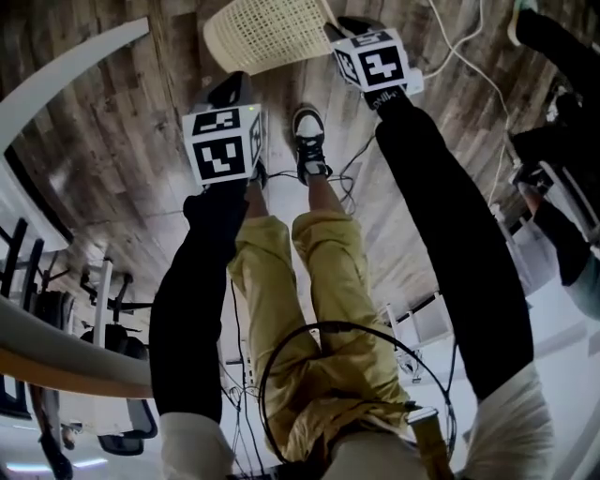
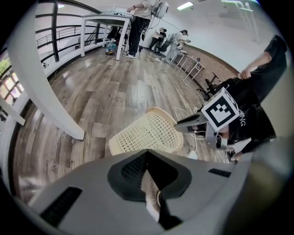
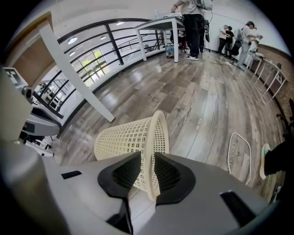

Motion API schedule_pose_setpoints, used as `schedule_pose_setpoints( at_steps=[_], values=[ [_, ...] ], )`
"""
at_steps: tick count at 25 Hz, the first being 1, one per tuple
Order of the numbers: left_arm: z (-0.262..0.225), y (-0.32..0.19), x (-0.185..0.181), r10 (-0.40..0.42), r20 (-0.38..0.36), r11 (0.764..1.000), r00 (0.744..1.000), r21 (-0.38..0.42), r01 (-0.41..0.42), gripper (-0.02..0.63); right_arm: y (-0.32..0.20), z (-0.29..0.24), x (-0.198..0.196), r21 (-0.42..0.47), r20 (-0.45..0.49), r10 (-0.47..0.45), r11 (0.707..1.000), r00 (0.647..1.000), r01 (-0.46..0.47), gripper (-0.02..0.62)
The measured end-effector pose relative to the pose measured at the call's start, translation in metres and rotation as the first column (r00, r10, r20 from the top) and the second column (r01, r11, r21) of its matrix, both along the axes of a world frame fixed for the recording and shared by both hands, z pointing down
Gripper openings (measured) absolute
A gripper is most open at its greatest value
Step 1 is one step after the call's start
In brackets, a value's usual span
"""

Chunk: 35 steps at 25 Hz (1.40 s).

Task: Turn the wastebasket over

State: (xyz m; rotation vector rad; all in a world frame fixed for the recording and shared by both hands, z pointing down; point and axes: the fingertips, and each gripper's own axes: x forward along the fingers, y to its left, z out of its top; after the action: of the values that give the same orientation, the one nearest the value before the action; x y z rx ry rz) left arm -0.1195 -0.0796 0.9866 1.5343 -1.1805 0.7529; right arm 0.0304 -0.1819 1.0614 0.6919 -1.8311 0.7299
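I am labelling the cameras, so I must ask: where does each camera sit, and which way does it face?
Head view: on the person's head, facing steeply down; shows black sleeves, yellow trousers, left tongs, right tongs, wastebasket.
Left gripper view: rides the left tongs, facing the wastebasket lying sideways on the wood floor; right tongs at its rim.
Right gripper view: rides the right tongs, which clamp the wastebasket's rim.
Shared: every view shows the wastebasket.

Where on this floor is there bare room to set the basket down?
Bare floor stretches beyond the wastebasket, between the slanted white post and the white table. Nearer in it is crowded: the person's shoe stands beside the basket, whose rim the right gripper's jaws hold.
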Motion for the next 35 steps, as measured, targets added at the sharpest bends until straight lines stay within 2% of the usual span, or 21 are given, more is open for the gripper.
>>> schedule_pose_setpoints(
  at_steps=[2, 3, 8, 13, 15, 18, 23, 27, 32, 35],
  values=[
    [0.002, 0.003, -0.003, -0.006, 0.004, 1.0, 1.0, -0.004, 0.006, 0.002, 0.002, 0.001, -0.003, 0.006, 0.003, -0.009, 1.0, 1.0, 0.009, 0.087],
    [0.003, 0.005, -0.004, -0.009, 0.006, 1.0, 1.0, -0.007, 0.009, 0.002, 0.002, 0.001, -0.004, 0.012, -0.002, -0.011, 1.0, 1.0, 0.011, 0.055],
    [-0.003, 0.004, -0.003, -0.008, 0.007, 1.0, 1.0, -0.006, 0.008, 0.002, -0.002, -0.008, -0.002, 0.047, -0.029, -0.002, 0.999, 1.0, 0.003, 0.051],
    [-0.016, -0.005, -0.001, -0.004, 0.008, 1.0, 1.0, 0.014, 0.004, 0.002, -0.018, -0.034, -0.004, 0.137, -0.072, -0.063, 0.988, 0.995, 0.072, 0.051],
    [-0.022, -0.011, 0.0, -0.004, 0.007, 1.0, 1.0, 0.025, 0.003, 0.002, -0.03, -0.046, -0.001, 0.195, -0.119, -0.111, 0.972, 0.987, 0.133, 0.051],
    [-0.029, -0.019, 0.001, -0.004, 0.008, 0.999, 1.0, 0.043, 0.003, 0.002, -0.045, -0.065, 0.001, 0.28, -0.2, -0.192, 0.929, 0.961, 0.244, 0.051],
    [-0.028, -0.017, 0.003, -0.013, 0.006, 0.999, 1.0, 0.042, 0.013, 0.002, -0.027, -0.071, -0.017, 0.307, -0.214, -0.35, 0.862, 0.912, 0.403, 0.054],
    [-0.022, -0.003, 0.002, -0.015, 0.015, 1.0, 1.0, 0.022, 0.015, 0.002, 0.019, -0.064, -0.046, 0.256, -0.126, -0.445, 0.849, 0.886, 0.463, 0.057],
    [-0.017, 0.014, 0.001, -0.013, 0.018, 1.0, 1.0, -0.004, 0.013, 0.002, 0.09, -0.036, -0.065, 0.094, -0.011, -0.551, 0.83, 0.834, 0.549, 0.058],
    [-0.011, 0.02, -0.004, -0.015, 0.023, 1.0, 1.0, -0.011, 0.015, 0.002, 0.116, -0.022, -0.07, 0.028, 0.03, -0.59, 0.807, 0.807, 0.59, 0.066]
  ],
)
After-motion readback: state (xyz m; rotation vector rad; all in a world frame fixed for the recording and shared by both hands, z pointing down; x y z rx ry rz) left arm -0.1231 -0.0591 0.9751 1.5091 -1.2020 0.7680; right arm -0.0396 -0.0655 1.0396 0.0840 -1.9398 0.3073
